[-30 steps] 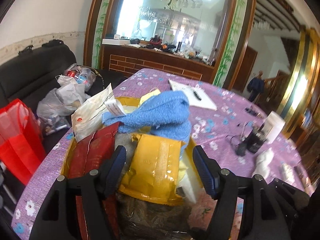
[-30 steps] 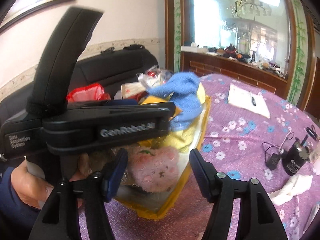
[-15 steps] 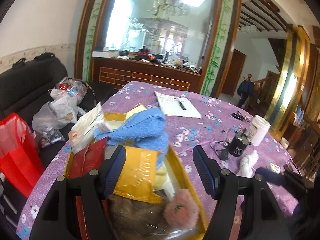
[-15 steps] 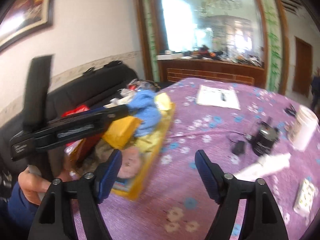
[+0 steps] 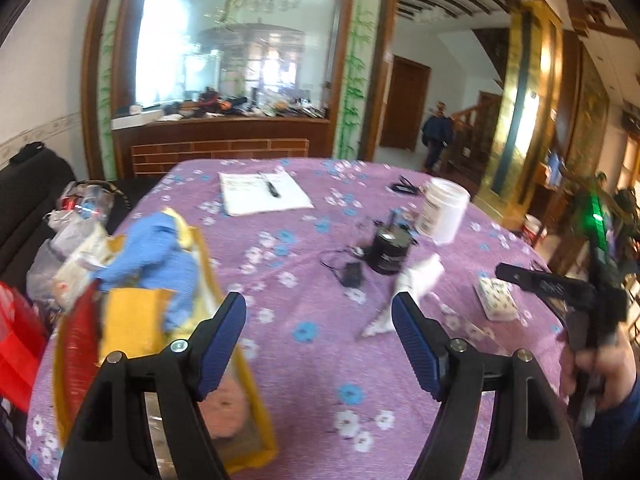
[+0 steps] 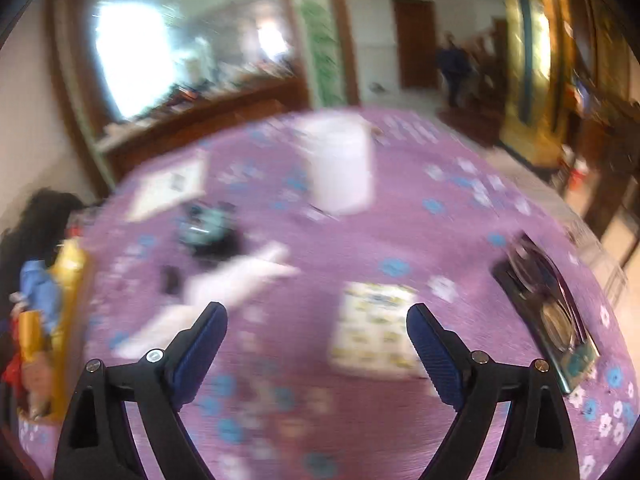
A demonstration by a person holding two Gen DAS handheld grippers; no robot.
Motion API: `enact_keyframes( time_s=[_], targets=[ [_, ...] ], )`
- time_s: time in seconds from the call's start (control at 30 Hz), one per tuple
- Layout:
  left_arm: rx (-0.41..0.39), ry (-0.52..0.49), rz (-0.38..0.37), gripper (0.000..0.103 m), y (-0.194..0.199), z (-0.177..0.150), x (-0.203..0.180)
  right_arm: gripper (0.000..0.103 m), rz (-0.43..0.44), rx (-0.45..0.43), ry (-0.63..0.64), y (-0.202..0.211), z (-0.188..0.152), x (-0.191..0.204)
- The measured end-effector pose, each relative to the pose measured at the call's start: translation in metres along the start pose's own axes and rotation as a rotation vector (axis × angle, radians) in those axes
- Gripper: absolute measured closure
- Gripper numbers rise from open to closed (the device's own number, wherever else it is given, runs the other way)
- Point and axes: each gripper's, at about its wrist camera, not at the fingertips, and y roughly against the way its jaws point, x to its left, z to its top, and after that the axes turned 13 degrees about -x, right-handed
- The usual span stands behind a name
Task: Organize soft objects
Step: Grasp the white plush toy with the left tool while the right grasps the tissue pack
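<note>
- The white cloth (image 5: 412, 280) is lying loose on the purple tablecloth (image 5: 312, 360), ahead of the left gripper (image 5: 319, 342) and slightly toward its right-hand jaw; its long axis is running diagonally, from a near tip by that jaw up and away toward the black can (image 5: 388, 250).
- In the right wrist view the same white cloth (image 6: 224, 284) is stretching ahead and left of the right gripper (image 6: 317, 354). The picture is blurring, so its outline is hard to read.
- Both grippers are empty: the left gripper's jaws are opening with only tablecloth between them, and the right gripper's jaws are opening wide, likewise around nothing.
- The left gripper is looking the nearer of the two, judging by how close the cloth's tip is lying to its jaw.
- The patterned tissue pack (image 6: 374, 330) is sitting just ahead of the right gripper, a likely alternative pick.
- The yellow box (image 5: 248, 408), already stuffed with a blue towel (image 5: 160, 256) and plush items, is waiting at the table's left edge.
- The black can, its cable (image 5: 344, 268) and the white jar (image 5: 442, 212) are crowding the cloth's far end and could be snagging a careless reach.
</note>
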Motion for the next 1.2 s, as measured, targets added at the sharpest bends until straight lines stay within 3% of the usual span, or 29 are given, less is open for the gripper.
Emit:
enact_keyframes(
  time_s=[0.07, 0.3, 0.33, 0.4, 0.43, 0.63, 0.9, 1.07, 1.13, 1.17, 1.2],
  targets=[
    [0.027, -0.012, -0.016, 0.028, -0.009, -0.003, -0.010, 0.010, -0.026, 0.067, -0.010, -0.018, -0.004, -0.010],
    [0.111, -0.064, -0.059, 0.028, -0.029, -0.011, -0.037, 0.010, -0.067, 0.115, -0.005, -0.041, -0.015, -0.013],
    [0.119, -0.076, -0.062, 0.028, -0.032, -0.012, -0.040, 0.014, -0.056, 0.114, -0.007, -0.042, -0.019, -0.011],
    [0.137, -0.095, -0.065, 0.026, -0.039, -0.011, -0.047, 0.044, -0.059, 0.119, 0.014, -0.043, -0.021, -0.011],
    [0.148, -0.102, -0.069, 0.024, -0.043, -0.010, -0.050, 0.047, -0.054, 0.109, 0.015, -0.042, -0.020, -0.011],
    [0.226, -0.170, -0.107, 0.022, -0.083, -0.002, -0.081, 0.047, -0.002, -0.038, -0.044, -0.019, -0.007, -0.018],
    [0.387, -0.287, -0.109, 0.022, -0.167, -0.014, -0.125, 0.047, 0.070, -0.039, -0.081, -0.018, -0.007, -0.021],
    [0.426, -0.307, -0.086, 0.022, -0.199, -0.026, -0.137, 0.047, 0.091, -0.041, -0.085, -0.018, -0.008, -0.020],
    [0.421, -0.291, -0.092, 0.030, -0.203, -0.029, -0.139, 0.047, 0.097, -0.042, -0.086, -0.018, -0.008, -0.020],
    [0.426, -0.284, -0.098, 0.050, -0.204, -0.031, -0.140, 0.047, 0.098, -0.044, -0.085, -0.017, -0.008, -0.019],
    [0.429, -0.282, -0.092, 0.056, -0.205, -0.033, -0.141, 0.047, 0.097, -0.045, -0.083, -0.017, -0.008, -0.019]
  ],
)
